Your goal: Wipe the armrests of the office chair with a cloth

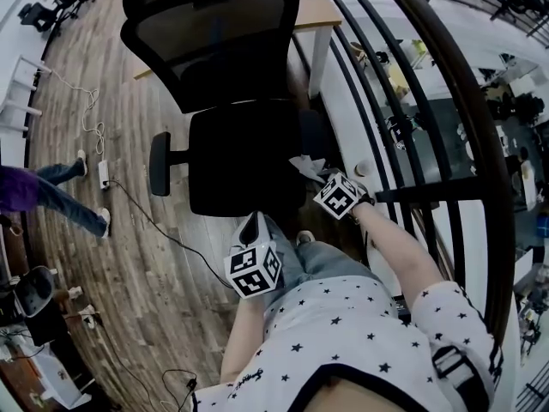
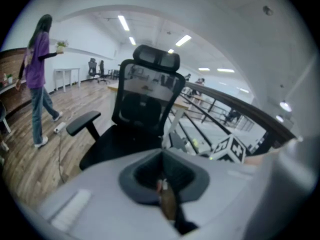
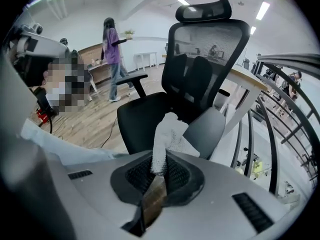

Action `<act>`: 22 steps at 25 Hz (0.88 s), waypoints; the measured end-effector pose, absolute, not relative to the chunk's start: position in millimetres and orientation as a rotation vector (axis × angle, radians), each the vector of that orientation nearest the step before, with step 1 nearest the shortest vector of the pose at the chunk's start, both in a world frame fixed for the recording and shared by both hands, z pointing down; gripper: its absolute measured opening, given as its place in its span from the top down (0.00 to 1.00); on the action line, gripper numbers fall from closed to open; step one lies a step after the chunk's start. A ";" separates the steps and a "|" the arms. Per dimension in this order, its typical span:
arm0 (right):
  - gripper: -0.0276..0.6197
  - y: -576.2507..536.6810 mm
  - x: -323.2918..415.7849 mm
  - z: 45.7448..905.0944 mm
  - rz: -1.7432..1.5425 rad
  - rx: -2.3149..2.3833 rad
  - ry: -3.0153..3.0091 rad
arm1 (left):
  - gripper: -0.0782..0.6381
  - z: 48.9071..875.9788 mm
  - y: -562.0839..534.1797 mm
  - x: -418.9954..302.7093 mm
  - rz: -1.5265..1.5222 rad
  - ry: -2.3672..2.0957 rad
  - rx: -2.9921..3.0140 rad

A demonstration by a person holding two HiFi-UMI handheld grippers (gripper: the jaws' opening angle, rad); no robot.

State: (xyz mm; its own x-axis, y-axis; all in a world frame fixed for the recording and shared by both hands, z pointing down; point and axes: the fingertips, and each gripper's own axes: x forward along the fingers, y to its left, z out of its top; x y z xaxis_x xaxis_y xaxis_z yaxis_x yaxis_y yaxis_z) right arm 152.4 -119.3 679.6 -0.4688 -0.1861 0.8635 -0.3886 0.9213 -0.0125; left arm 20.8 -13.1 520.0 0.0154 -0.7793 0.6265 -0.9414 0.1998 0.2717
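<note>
Beside the curved railing (image 1: 446, 101), the office chair (image 1: 236, 157) stands on the wood floor (image 1: 94, 256) with little room on the railing side. There is open floor past the opposite armrest (image 1: 159, 163), where a cable (image 1: 150, 226) lies. The right gripper (image 3: 159, 170) is extended low toward the seat corner on the railing side, its fingers clamped on the white cloth (image 3: 167, 136), which stands up just before the grey armrest pad (image 3: 210, 126); contact cannot be confirmed. The left gripper (image 2: 162, 184) sits close to the person's body, aimed at the seat, fingers together and empty.
</note>
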 end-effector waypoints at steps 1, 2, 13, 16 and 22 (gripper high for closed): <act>0.91 -117.7 149.6 675.4 0.253 0.398 -2.074 | 0.88 518.3 -13.6 17.5 0.296 -1.800 1.608; 0.91 -116.1 147.1 671.3 0.251 0.385 -2.079 | 0.88 516.8 -13.8 14.7 0.291 -1.806 1.605; 0.91 -117.6 103.7 636.2 0.255 0.391 -2.128 | 0.88 507.9 -19.3 -29.3 0.261 -1.839 1.599; 0.91 -117.7 87.2 629.9 0.250 0.384 -2.129 | 0.88 506.5 -21.3 -46.8 0.260 -1.841 1.599; 0.91 -121.4 46.8 621.9 0.267 0.373 -2.150 | 0.88 501.5 -29.7 -87.1 0.238 -1.862 1.583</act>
State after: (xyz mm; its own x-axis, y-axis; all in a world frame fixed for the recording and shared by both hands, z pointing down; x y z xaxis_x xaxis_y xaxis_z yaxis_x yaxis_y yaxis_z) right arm 46.8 -121.4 621.9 -0.5416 -0.1652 0.8243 -0.3614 0.9310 -0.0509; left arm -87.1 -29.7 501.5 -0.0366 -0.8056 0.5914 -0.9284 0.2464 0.2782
